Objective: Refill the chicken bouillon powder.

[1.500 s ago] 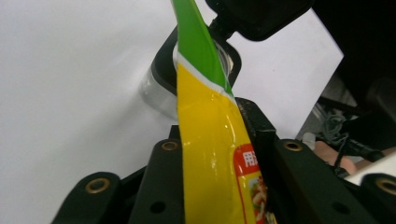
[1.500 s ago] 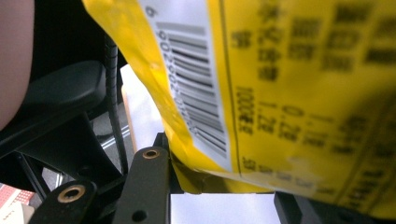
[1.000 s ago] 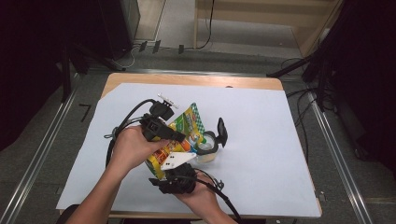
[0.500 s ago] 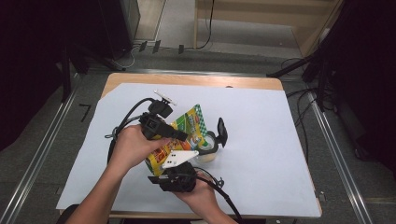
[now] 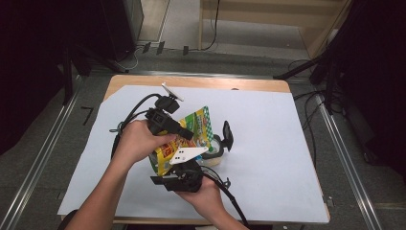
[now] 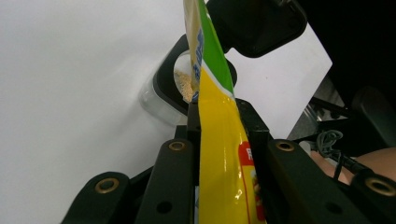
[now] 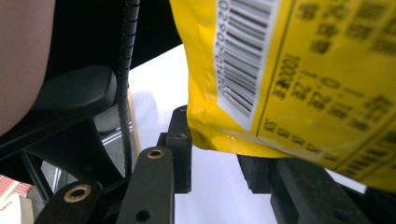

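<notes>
A white sheet (image 5: 268, 143) covers the wooden table, dark floor around it. Near the sheet's middle, the left gripper (image 6: 219, 116) clamps the yellow-green snack bag (image 5: 184, 136) by its edge, holding it tilted over a clear plastic container (image 5: 213, 153) with a black hinged lid (image 5: 227, 134); crumbs lie inside. The right gripper (image 7: 212, 135) pinches the bag's bottom corner from below

My grippers' jaws are matt black plastic with brass-coloured rivets. The yellow pouch (image 6: 219, 154) is glossy, smooth printed film. The container (image 6: 161, 100) is clear plastic; the table cover (image 5: 268, 124) matt white paper.
</notes>
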